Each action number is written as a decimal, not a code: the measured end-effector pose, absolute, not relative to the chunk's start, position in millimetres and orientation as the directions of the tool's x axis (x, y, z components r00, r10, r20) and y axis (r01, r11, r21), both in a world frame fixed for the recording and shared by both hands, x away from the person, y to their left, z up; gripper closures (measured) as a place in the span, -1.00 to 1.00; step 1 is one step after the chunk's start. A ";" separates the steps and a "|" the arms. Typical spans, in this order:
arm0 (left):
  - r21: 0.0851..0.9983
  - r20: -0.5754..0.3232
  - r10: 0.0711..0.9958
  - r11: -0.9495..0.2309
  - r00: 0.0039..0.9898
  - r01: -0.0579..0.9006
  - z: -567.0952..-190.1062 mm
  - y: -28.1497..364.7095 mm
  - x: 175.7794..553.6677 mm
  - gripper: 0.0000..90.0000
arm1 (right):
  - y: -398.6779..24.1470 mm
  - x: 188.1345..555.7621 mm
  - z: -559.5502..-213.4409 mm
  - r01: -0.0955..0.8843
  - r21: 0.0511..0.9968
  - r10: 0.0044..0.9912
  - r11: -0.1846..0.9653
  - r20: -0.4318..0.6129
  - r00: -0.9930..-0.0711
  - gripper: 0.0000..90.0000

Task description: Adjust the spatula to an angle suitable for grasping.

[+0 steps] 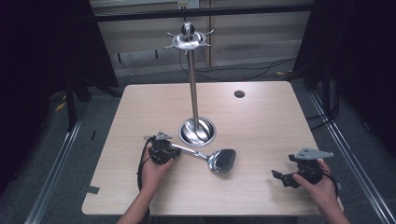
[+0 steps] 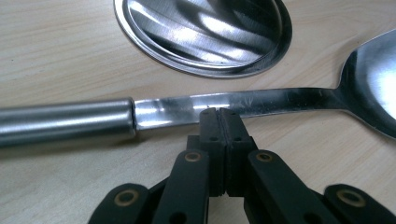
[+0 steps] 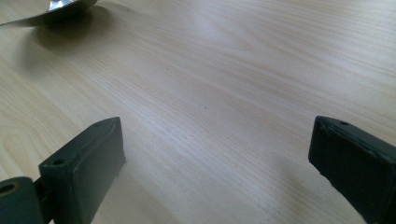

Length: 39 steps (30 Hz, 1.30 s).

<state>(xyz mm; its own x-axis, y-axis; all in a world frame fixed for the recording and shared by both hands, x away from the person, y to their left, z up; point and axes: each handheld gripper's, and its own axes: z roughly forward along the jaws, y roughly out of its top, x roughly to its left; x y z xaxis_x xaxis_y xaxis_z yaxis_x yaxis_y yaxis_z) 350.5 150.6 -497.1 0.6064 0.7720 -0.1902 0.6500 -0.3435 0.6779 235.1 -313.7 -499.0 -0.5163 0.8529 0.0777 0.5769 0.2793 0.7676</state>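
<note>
A large steel spoon [image 1: 219, 160] lies on the wooden table [image 1: 266, 130], its bowl to the right and its handle toward my left gripper [image 1: 173, 150]. In the left gripper view the jaws are shut, pads pressed together with nothing between them. The tips [image 2: 218, 112] sit at the near edge of the spoon's flat neck [image 2: 261, 101], just right of the round handle [image 2: 65, 123]. My right gripper [image 1: 280, 177] rests low at the table's front right with its jaws wide apart [image 3: 217, 126] over bare wood. The spoon's bowl edge [image 3: 51, 8] shows at the top left of the right gripper view.
A tall steel utensil stand [image 1: 193, 93] rises from a round dished base [image 1: 198, 131] at the table's middle, just behind the spoon, with a hooked ring [image 1: 188, 41] on top. Its base [image 2: 205, 32] lies close beyond the left jaws. A small dark hole [image 1: 239, 94] marks the far right.
</note>
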 end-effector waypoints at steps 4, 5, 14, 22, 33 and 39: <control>0.681 -0.206 0.771 -0.329 0.603 0.654 -498.1 149.5 352.4 0.98 | -313.5 235.3 -498.7 0.576 0.769 0.853 0.277 0.080 -0.516 -0.92; 0.680 -0.209 0.770 -0.328 0.602 0.656 -497.7 149.1 352.2 0.98 | -313.6 235.2 -498.5 0.576 0.769 0.853 0.276 0.080 -0.516 -0.92; 0.677 -0.209 0.770 -0.331 0.603 0.657 -495.3 147.0 347.9 0.98 | -313.8 234.7 -497.4 0.577 0.770 0.854 0.273 0.083 -0.514 -0.92; 0.708 -0.217 0.747 -0.324 0.629 0.628 -483.1 132.3 341.4 0.98 | -312.1 234.8 -496.9 0.570 0.773 0.850 0.279 0.078 -0.521 -0.92; 0.712 -0.193 0.696 -0.386 0.692 0.587 -485.9 75.2 340.8 0.99 | -310.1 233.6 -496.2 0.566 0.773 0.845 0.286 0.075 -0.529 -0.92; 0.692 -0.173 0.695 -0.419 0.698 0.588 -494.8 62.5 345.9 0.98 | -311.1 233.5 -497.4 0.570 0.770 0.845 0.287 0.076 -0.529 -0.92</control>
<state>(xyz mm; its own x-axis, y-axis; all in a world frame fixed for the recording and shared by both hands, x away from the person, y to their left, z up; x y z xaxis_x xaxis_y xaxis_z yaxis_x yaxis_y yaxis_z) 345.9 62.5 -494.8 0.6977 0.6952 -0.1726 0.5883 -0.4186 0.6919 233.5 -311.1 -497.4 -0.5289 0.8453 0.0759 0.5696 0.2872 0.7701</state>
